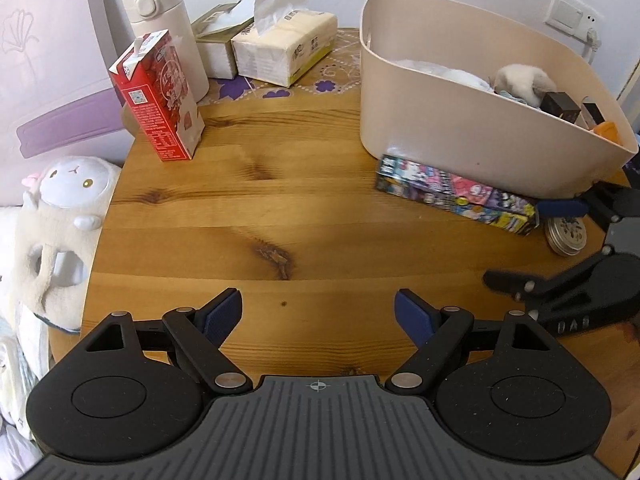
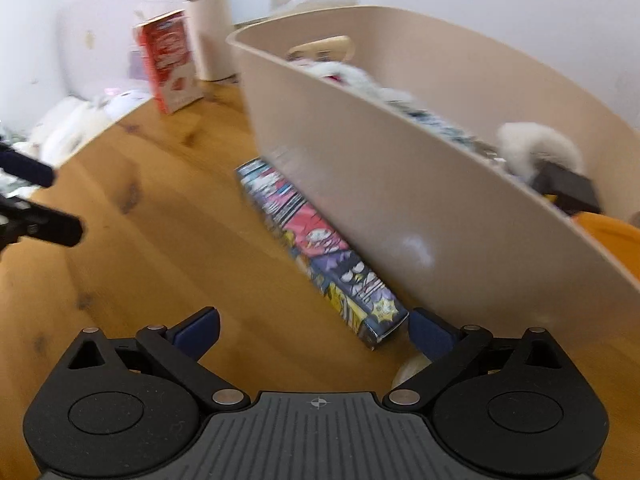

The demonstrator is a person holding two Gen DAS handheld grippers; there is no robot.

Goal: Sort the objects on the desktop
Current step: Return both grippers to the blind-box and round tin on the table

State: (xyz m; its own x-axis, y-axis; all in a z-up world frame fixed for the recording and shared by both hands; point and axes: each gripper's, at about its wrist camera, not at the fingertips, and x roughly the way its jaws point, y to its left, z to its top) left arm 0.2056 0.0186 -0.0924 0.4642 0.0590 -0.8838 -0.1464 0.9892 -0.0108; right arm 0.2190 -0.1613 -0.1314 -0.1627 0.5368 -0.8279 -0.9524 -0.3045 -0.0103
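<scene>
A long colourful cartoon box [image 1: 456,194] lies on the wooden table [image 1: 280,208] against the front wall of a beige bin [image 1: 460,120]. The bin holds a white fluffy item [image 1: 520,80], dark small boxes and an orange thing. My left gripper [image 1: 318,312] is open over bare wood, nothing between its fingers. My right gripper [image 2: 314,330] is open wide, low beside the near end of the cartoon box [image 2: 320,248], whose corner sits just inside the right pad. From the left wrist view the right gripper [image 1: 560,240] straddles a round metal tin [image 1: 566,234].
A red milk carton [image 1: 158,96], a cream flask [image 1: 164,28], and two tissue packs [image 1: 280,48] stand at the table's back. A plush sheep [image 1: 60,216] sits off the left edge. A wall socket [image 1: 568,14] is behind the bin.
</scene>
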